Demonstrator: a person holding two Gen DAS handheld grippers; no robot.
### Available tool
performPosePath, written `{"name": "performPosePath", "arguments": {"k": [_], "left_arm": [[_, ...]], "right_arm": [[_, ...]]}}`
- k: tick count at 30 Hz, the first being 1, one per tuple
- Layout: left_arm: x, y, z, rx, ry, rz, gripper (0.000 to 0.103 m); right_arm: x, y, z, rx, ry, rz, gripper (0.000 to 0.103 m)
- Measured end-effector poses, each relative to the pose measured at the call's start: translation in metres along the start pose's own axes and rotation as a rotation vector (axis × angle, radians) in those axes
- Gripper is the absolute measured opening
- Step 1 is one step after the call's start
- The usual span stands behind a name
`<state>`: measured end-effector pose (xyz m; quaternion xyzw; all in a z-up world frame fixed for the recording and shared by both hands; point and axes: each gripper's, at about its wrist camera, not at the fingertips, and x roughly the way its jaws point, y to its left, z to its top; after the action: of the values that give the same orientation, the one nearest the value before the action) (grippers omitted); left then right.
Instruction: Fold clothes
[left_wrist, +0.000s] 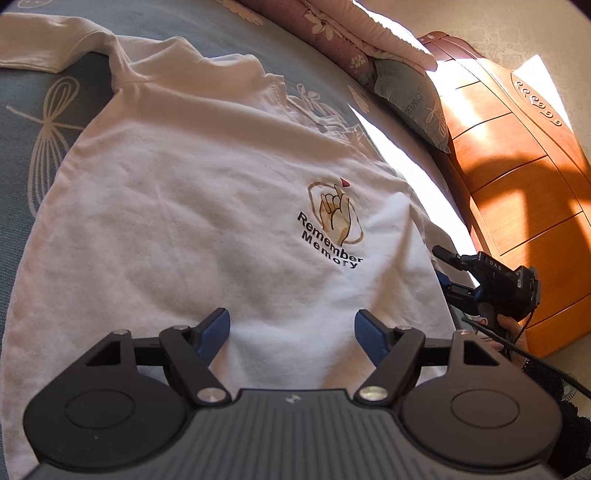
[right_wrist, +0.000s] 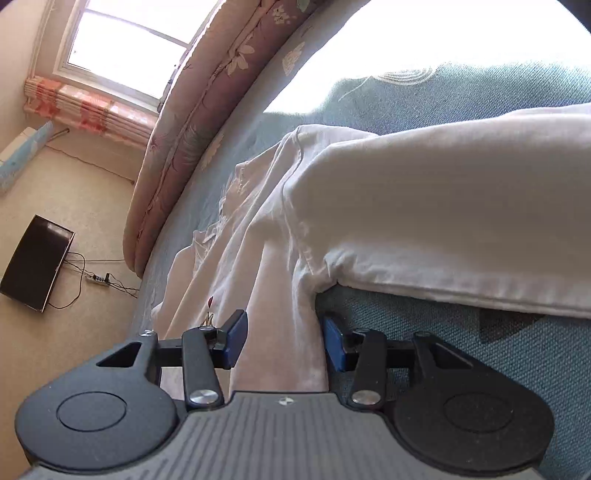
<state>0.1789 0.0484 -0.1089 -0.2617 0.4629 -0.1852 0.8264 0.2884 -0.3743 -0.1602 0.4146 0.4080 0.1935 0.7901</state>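
A white long-sleeved shirt (left_wrist: 192, 206) with a "Remember Memory" print (left_wrist: 332, 229) lies spread front-up on a blue bed cover (left_wrist: 26, 110). My left gripper (left_wrist: 291, 332) is open and hovers above the shirt's lower body, holding nothing. My right gripper (right_wrist: 282, 341) is open, its blue pads on either side of the shirt's side edge (right_wrist: 280, 295) just below the armpit. The sleeve (right_wrist: 461, 206) stretches away to the right. The right gripper also shows in the left wrist view (left_wrist: 443, 266) at the shirt's right edge.
A pink floral quilt (left_wrist: 354, 33) and a grey pillow (left_wrist: 410, 92) lie at the head of the bed. A wooden headboard (left_wrist: 517, 177) stands to the right. On the floor lie a black monitor (right_wrist: 37, 262) and a power strip (right_wrist: 98, 277).
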Motion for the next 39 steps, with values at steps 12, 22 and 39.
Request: {"name": "performPosePath", "arguments": {"k": [12, 22, 39], "left_arm": [[0.003, -0.002, 0.002, 0.004, -0.006, -0.009, 0.080], [0.002, -0.012, 0.002, 0.050, -0.002, 0.049, 0.080], [-0.040, -0.051, -0.032, 0.291, 0.022, 0.085, 0.079]], "right_arm": [[-0.002, 0.014, -0.002, -0.059, -0.075, -0.128, 0.005], [-0.026, 0.021, 0.016, -0.089, -0.047, -0.181, 0.013], [-0.127, 0.044, -0.152, -0.231, 0.058, -0.265, 0.042]]}}
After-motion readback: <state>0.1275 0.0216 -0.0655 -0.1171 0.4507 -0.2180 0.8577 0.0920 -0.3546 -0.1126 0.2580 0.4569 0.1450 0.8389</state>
